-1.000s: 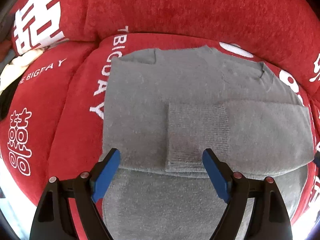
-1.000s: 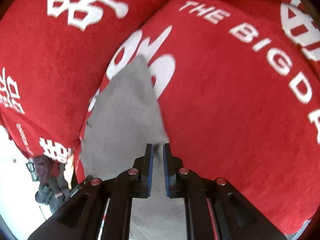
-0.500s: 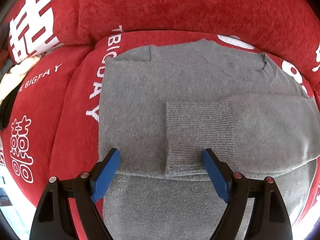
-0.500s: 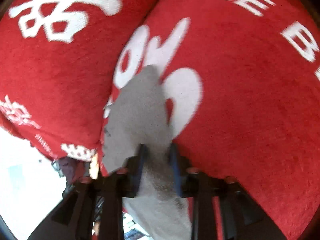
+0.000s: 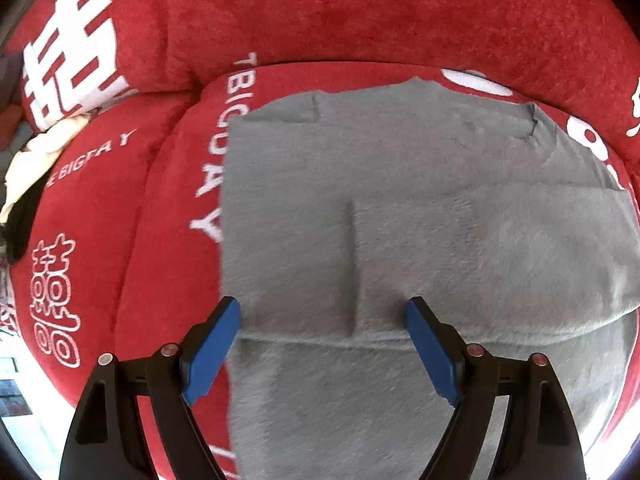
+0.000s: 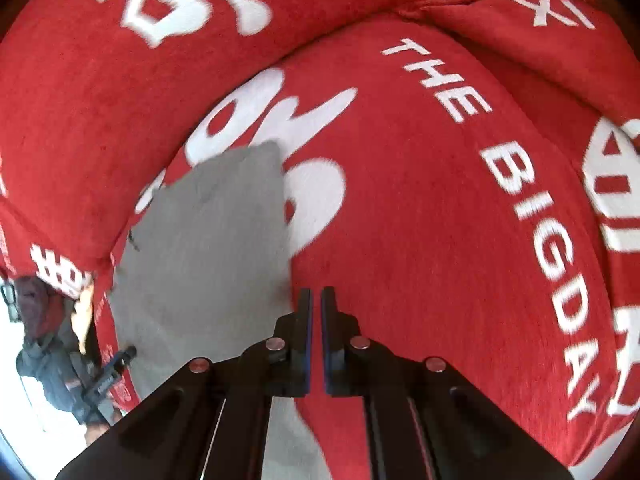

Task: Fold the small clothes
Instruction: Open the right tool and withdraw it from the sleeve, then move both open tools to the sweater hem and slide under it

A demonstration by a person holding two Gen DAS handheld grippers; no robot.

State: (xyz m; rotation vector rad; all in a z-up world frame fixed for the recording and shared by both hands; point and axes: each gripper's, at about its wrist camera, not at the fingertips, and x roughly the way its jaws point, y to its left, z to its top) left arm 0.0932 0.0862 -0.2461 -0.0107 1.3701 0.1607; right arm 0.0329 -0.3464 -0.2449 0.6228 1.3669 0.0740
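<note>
A grey knit sweater [image 5: 400,200] lies flat on a red sofa seat [image 5: 120,240], with one sleeve folded across its body so the ribbed cuff [image 5: 400,256] lies in the middle. My left gripper [image 5: 322,314] is open and empty, its blue fingers [image 5: 212,344] spread just above the sweater near the cuff. In the right wrist view the sweater's right edge [image 6: 216,240] shows to the left. My right gripper [image 6: 316,300] is shut with nothing between its fingers, over the red cushion beside the sweater.
Red back cushions [image 5: 360,12] with white characters and "THE BIG DAY" lettering [image 6: 532,216] rise behind the seat. A cream and dark cloth pile [image 5: 28,168] lies at the sofa's far left. The other gripper [image 6: 108,372] shows at the lower left.
My right gripper let go of the sweater's edge, which dropped flat, and moved right onto bare cushion. My left gripper stayed open and shifted slightly over the sweater.
</note>
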